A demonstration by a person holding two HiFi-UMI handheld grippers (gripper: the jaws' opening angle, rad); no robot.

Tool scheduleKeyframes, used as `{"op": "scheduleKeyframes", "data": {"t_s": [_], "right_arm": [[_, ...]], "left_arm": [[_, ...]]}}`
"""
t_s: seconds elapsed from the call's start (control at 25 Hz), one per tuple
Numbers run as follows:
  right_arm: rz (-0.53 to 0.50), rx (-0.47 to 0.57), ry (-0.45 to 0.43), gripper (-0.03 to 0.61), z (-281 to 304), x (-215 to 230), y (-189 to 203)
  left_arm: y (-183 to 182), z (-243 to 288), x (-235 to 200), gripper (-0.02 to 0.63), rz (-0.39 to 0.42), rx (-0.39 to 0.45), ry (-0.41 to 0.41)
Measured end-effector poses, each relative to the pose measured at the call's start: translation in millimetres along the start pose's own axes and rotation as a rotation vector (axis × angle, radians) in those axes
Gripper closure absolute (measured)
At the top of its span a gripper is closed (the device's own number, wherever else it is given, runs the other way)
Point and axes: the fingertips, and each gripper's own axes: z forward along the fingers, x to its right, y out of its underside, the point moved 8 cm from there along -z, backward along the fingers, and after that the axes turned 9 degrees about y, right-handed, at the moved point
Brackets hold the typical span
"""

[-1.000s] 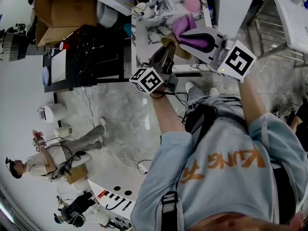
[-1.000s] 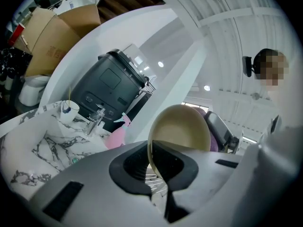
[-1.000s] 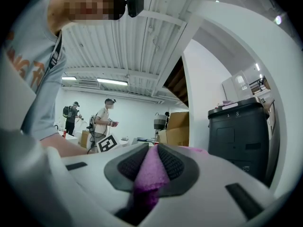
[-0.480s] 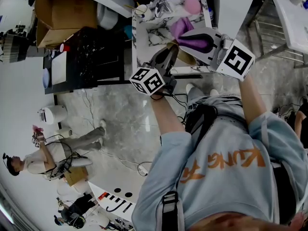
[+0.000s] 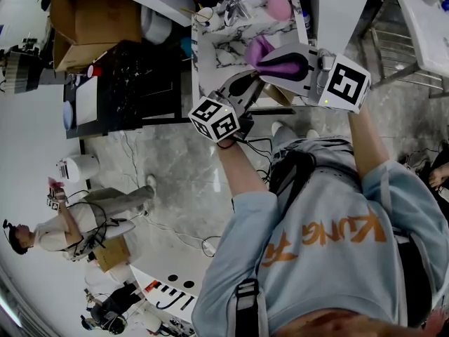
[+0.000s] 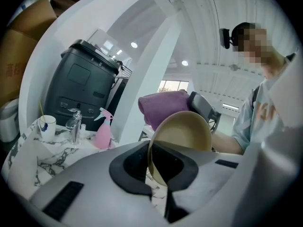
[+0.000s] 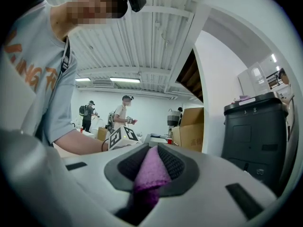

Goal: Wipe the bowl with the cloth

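My left gripper is shut on the rim of a tan bowl and holds it tilted in the air over the counter. Behind the bowl's far edge hangs the purple cloth. My right gripper is shut on a fold of that cloth. In the head view the right gripper sits over the bowl and hides most of it, with the cloth bunched at its tips. The left gripper reaches in from the lower left.
A marble counter lies below, with a pink spray bottle, a white mug and a small metal faucet. A black bin and cardboard boxes stand beside it. Other people stand farther off.
The right gripper and cloth have shifted left and up over the bowl, covering more of it. The left gripper has hardly moved and keeps its grip.
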Motion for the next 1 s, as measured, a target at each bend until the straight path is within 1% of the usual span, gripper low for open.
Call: {"op": "scheduleKeyframes", "data": {"t_s": [0.16,0.24,0.36,0.44,0.6,0.72,0.88,0.96,1.0], "right_arm": [[0.053,0.023,-0.056,0.506,-1.8,-1.7,-0.2],[0.111,0.043,-0.109,0.506,-3.8,-4.5,-1.4],[0.187,0.102,-0.189,0.506,-7.4,-6.2,-3.4],[0.224,0.135,-0.235,0.506,-9.2,-6.0,-4.4],[0.292,0.191,-0.312,0.506,-12.6,-3.8,-7.0],[0.308,0.211,-0.314,0.506,-12.8,-2.7,-6.1],[0.316,0.223,-0.262,0.506,-12.2,0.4,-2.5],[0.328,0.228,-0.234,0.506,-11.7,3.5,-0.2],[0.334,0.224,-0.222,0.506,-11.4,4.8,2.0]], "left_arm": [[-1.5,2.5,8.4,0.584,0.043,-0.02,0.076],[-3.5,1.1,14.6,0.584,0.064,-0.025,0.135],[-8.0,-0.3,24.2,0.583,0.091,-0.023,0.22],[-10.7,-1.0,29.5,0.583,0.097,-0.004,0.268],[-14.3,-0.4,39.3,0.583,0.089,0.069,0.382],[-16.0,-0.5,44.6,0.583,0.083,0.103,0.445],[-21.3,-3.3,49.5,0.583,0.101,0.162,0.483],[-26.5,-5.9,51.7,0.583,0.108,0.224,0.507],[-29.7,-7.5,52.8,0.584,0.108,0.274,0.523]]}}
